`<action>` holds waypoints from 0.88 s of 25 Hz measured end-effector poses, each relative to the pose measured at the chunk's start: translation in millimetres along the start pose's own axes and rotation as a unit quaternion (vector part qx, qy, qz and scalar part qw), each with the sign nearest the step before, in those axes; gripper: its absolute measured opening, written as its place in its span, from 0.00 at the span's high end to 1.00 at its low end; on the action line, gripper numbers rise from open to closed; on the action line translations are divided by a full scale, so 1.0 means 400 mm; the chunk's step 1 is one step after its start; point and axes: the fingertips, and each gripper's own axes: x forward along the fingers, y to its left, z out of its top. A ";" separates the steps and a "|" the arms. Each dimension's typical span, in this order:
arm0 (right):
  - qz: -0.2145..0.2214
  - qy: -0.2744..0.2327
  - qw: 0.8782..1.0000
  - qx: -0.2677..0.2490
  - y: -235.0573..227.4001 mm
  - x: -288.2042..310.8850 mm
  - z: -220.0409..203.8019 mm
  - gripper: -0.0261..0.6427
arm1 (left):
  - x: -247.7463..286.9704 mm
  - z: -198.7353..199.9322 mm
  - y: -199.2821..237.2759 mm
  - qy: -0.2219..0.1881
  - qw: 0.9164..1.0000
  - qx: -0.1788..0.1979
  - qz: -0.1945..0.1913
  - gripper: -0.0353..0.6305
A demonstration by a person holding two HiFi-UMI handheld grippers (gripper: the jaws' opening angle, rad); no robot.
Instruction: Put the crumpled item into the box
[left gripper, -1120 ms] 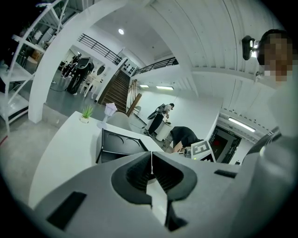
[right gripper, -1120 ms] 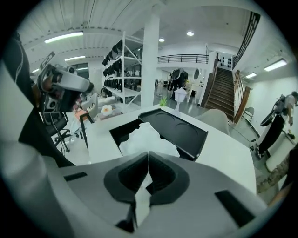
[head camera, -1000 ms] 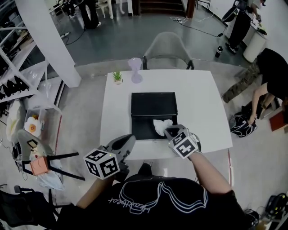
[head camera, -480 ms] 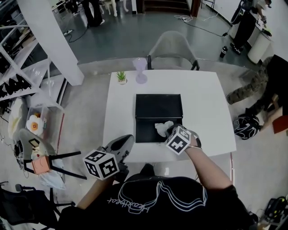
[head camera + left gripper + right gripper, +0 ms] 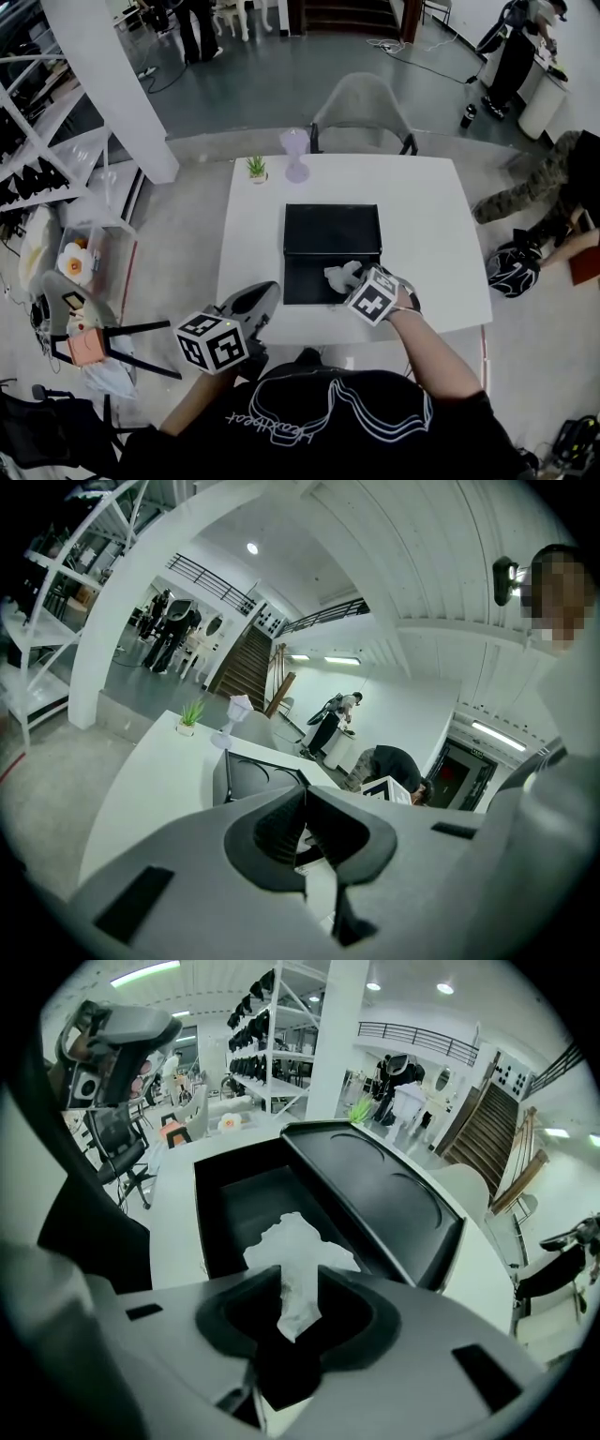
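head view, step: the right gripper (image 5: 352,278) holds the crumpled tissue (image 5: 338,275) over the near half of the open black box (image 5: 298,281) on the white table (image 5: 422,216). judging from this, the tissue should go lower into the tray, well inside the near rim, before the jaws part, so it drops in rather than catching on the edge.
head view, right arm: the forearm reaches forward from the body over the table's near edge, marker cube up, jaws pointing away toward the box.
head view, left arm: the left gripper (image 5: 265,292) hangs low at the table's near left edge, well apart from the box.
left gripper view, jaws: the left gripper (image 5: 305,803) has its jaws pressed together with nothing between them; the box (image 5: 251,775) lies ahead to the right.
right gripper view, jaws: the right gripper (image 5: 300,1309) is clamped on a tail of the tissue (image 5: 295,1246), whose bulk fans out beyond the tips, above the box's dark tray (image 5: 239,1204).
right gripper view, lid: the lid (image 5: 375,1185) stands open on the right, clear of the drop path.
right gripper view, risk: light paper may cling to a pad on release; a full opening should help.
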 end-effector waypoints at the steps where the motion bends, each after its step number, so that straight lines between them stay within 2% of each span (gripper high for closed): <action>1: -0.001 -0.007 1.000 0.006 -0.001 -0.006 0.001 0.76 | 0.002 0.001 -0.002 0.000 1.000 0.001 -0.001 0.94; 4: 0.000 -0.039 0.998 0.040 -0.003 -0.038 0.007 0.71 | 0.004 0.004 -0.015 0.000 1.000 0.005 -0.006 0.94; 6: 0.009 -0.077 0.993 0.088 -0.003 -0.071 0.013 0.71 | 0.004 0.005 -0.027 -0.001 1.000 0.008 -0.009 0.94; 8: 0.035 -0.132 0.977 0.161 -0.001 -0.111 0.022 0.76 | 0.005 0.004 -0.043 -0.002 1.000 0.011 -0.014 0.94; 10: 0.069 -0.193 0.953 0.224 0.008 -0.166 0.041 0.81 | 0.003 0.003 -0.063 -0.003 1.000 0.013 -0.021 0.94; 11: 0.078 -0.223 0.942 0.240 0.015 -0.198 0.052 0.84 | 0.001 0.003 -0.074 -0.004 1.000 0.015 -0.024 0.94; 15: 0.084 -0.317 0.913 0.244 0.056 -0.337 0.092 0.96 | -0.021 0.011 -0.134 -0.014 0.999 0.024 -0.042 0.94; 19: 0.073 -0.371 0.899 0.222 0.111 -0.460 0.108 0.96 | -0.048 0.013 -0.206 -0.023 0.997 0.035 -0.065 0.94; 22: 0.077 -0.425 0.878 0.207 0.153 -0.549 0.121 0.96 | -0.069 0.011 -0.259 -0.028 0.995 0.043 -0.083 0.94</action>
